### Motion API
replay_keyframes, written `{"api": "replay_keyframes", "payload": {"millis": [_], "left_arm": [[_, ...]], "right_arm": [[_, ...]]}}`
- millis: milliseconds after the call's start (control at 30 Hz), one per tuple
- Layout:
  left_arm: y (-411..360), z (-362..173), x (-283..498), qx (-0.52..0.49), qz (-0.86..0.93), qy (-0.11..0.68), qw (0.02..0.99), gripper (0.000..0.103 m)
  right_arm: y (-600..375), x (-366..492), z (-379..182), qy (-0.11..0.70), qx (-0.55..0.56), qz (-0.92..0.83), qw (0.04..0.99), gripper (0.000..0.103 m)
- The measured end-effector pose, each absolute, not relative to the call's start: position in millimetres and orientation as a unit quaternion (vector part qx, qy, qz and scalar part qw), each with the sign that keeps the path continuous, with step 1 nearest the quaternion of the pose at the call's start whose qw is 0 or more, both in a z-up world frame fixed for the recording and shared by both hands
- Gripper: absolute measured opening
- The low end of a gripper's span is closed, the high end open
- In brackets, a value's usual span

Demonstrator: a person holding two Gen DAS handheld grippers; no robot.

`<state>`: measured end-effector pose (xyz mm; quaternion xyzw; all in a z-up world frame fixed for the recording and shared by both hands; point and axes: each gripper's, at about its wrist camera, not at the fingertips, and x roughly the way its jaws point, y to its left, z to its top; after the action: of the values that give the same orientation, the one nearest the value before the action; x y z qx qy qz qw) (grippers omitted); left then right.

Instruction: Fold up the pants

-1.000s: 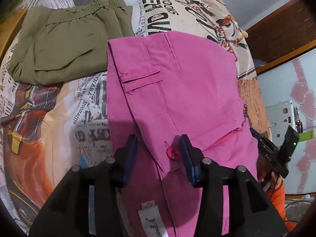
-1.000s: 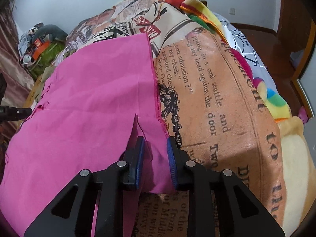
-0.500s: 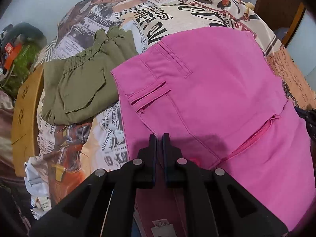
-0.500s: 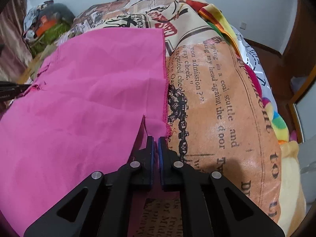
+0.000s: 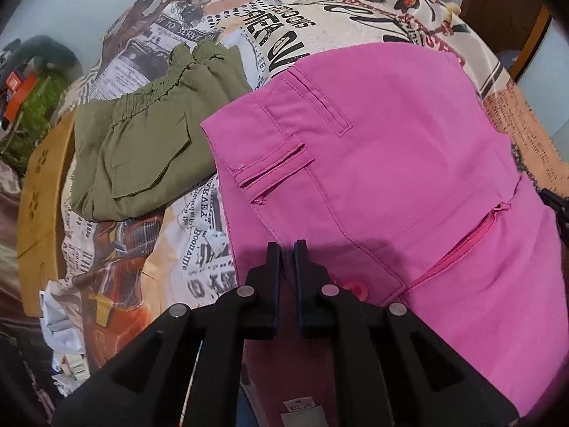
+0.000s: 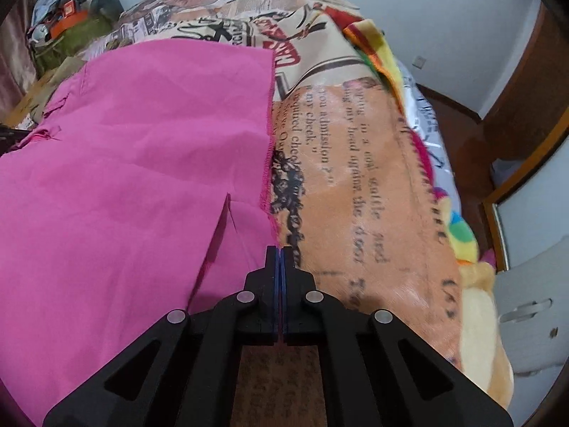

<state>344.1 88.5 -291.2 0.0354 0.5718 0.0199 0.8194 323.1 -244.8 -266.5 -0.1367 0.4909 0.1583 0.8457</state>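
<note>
Pink pants (image 5: 391, 178) flat on the newspaper-print bedspread (image 5: 320, 17): left gripper (image 5: 287, 249) pinched on the waist edge, right gripper (image 6: 278, 252) clamped on the hem corner; best lifted level and together, cloth kept taut, clear of the green shorts (image 5: 142, 153).

The left gripper (image 5: 287, 249) points down at the waistband end of the pink pants (image 5: 384, 163), its jaws closed on a fold of the pink fabric beside a red button (image 5: 355, 290). The pants lie spread on a newspaper-print bedspread (image 5: 199, 227), zipper (image 5: 458, 245) showing. Folded olive green pants (image 5: 142, 142) lie just beside them, toward the left.
</note>
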Motion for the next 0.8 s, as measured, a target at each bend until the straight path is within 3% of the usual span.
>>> {"api": "replay_keyframes", "payload": {"millis": [100, 233, 367, 433, 500, 567, 633, 800], "left_arm": [[94, -286, 342, 0.025, 0.03, 0.57, 0.821, 0.019], [98, -274, 336, 0.016, 0.041, 0.562, 0.826, 0.021], [101, -256, 330, 0.014, 0.042, 0.546, 0.837, 0.025], [102, -245, 330, 0.008, 0.039, 0.533, 0.845, 0.035], [105, -231, 332, 0.0, 0.041, 0.514, 0.857, 0.064], [107, -221, 335, -0.001, 0.049, 0.498, 0.866, 0.086], [111, -210, 339, -0.005, 0.054, 0.476, 0.877, 0.088], [117, -201, 357, -0.002, 0.064, 0.462, 0.884, 0.092]], "right_arm": [[-257, 319, -254, 0.489, -0.107, 0.161, 0.851, 0.005], [-263, 323, -237, 0.482, -0.071, 0.173, 0.856, 0.009], [-254, 323, -218, 0.459, -0.057, 0.192, 0.865, 0.036], [-242, 325, -207, 0.442, -0.063, 0.206, 0.871, 0.045], [-231, 326, -200, 0.429, -0.071, 0.218, 0.874, 0.051], [-221, 329, -193, 0.417, -0.076, 0.228, 0.877, 0.057], [-213, 337, -189, 0.408, -0.073, 0.235, 0.879, 0.063], [-202, 364, -191, 0.404, -0.055, 0.236, 0.882, 0.065]]}}
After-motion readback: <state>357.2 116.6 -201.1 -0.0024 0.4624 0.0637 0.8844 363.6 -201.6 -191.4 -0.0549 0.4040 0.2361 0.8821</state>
